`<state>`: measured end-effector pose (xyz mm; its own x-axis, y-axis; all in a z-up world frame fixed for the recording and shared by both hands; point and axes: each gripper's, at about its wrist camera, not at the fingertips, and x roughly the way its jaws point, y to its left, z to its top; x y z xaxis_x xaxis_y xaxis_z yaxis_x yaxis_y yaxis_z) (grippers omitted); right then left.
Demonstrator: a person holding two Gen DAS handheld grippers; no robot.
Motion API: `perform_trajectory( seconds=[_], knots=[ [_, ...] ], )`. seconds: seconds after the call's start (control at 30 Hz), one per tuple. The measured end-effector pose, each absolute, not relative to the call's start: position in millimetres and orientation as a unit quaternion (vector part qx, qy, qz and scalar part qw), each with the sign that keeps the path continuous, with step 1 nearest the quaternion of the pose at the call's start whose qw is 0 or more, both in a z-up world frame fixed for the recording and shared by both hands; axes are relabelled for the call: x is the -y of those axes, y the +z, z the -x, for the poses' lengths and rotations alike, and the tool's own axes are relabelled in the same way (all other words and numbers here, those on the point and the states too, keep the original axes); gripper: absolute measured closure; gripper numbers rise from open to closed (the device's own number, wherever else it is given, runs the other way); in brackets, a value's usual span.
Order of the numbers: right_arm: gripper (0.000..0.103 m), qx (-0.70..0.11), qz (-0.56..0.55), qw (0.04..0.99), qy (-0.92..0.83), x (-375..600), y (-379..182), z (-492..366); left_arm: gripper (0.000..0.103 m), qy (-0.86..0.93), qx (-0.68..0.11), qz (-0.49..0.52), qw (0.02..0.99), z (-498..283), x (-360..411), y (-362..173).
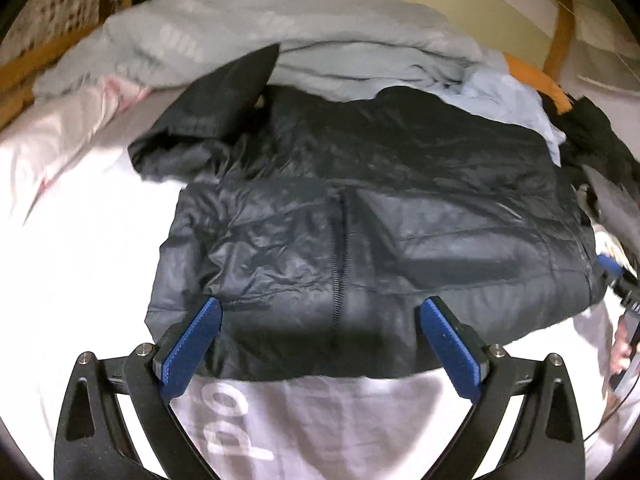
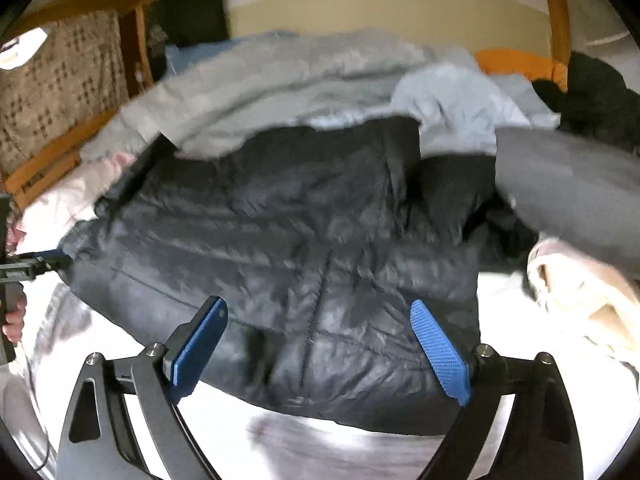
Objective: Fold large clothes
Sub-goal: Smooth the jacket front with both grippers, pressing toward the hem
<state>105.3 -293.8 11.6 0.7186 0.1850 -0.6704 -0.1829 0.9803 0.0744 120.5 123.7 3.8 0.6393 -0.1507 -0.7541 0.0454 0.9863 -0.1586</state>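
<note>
A black puffer jacket [image 1: 380, 216] lies spread front-up on a white bed sheet [image 1: 80, 260], zipper running toward me. It also shows in the right wrist view [image 2: 288, 248]. My left gripper [image 1: 320, 312] is open and empty, hovering over the jacket's hem, blue pads [image 1: 192, 348] wide apart. My right gripper [image 2: 318, 316] is open and empty over the hem, blue pads [image 2: 440, 352] wide apart. The right gripper's tip shows at the jacket's right edge in the left wrist view [image 1: 610, 266]; the left gripper's tip shows at the jacket's left edge in the right wrist view [image 2: 44, 260].
A pile of grey and light blue clothes [image 1: 280, 40] lies behind the jacket. Dark clothes [image 2: 592, 100] and a grey garment [image 2: 568, 188] lie at the right, with a cream one [image 2: 580, 288]. A pink garment [image 1: 72, 128] lies left. A wooden bed frame [image 2: 52, 160] borders the bed.
</note>
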Motion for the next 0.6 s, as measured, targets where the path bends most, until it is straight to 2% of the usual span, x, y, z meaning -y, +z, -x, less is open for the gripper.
perform_trajectory(
  seconds=[0.13, 0.33, 0.5, 0.6],
  knots=[
    [0.008, -0.411, -0.024, 0.908, 0.083, 304.6, -14.6, -125.7, 0.003, -0.040, -0.413, 0.057, 0.908, -121.7, -129.9, -0.4],
    [0.008, -0.414, -0.004, 0.907, 0.072, 299.3, -19.0, -127.6, 0.003, -0.038, -0.415, 0.048, 0.908, -133.7, -131.2, -8.6],
    [0.008, -0.414, 0.001, 0.908, 0.068, 300.4, -14.5, -127.9, 0.000, -0.048, -0.429, 0.103, 0.896, -152.2, -142.2, -23.4],
    [0.008, -0.399, -0.008, 0.915, 0.057, 307.3, -6.5, -122.5, 0.000, -0.041, -0.421, 0.094, 0.901, -150.4, -141.9, -23.4]
  ],
)
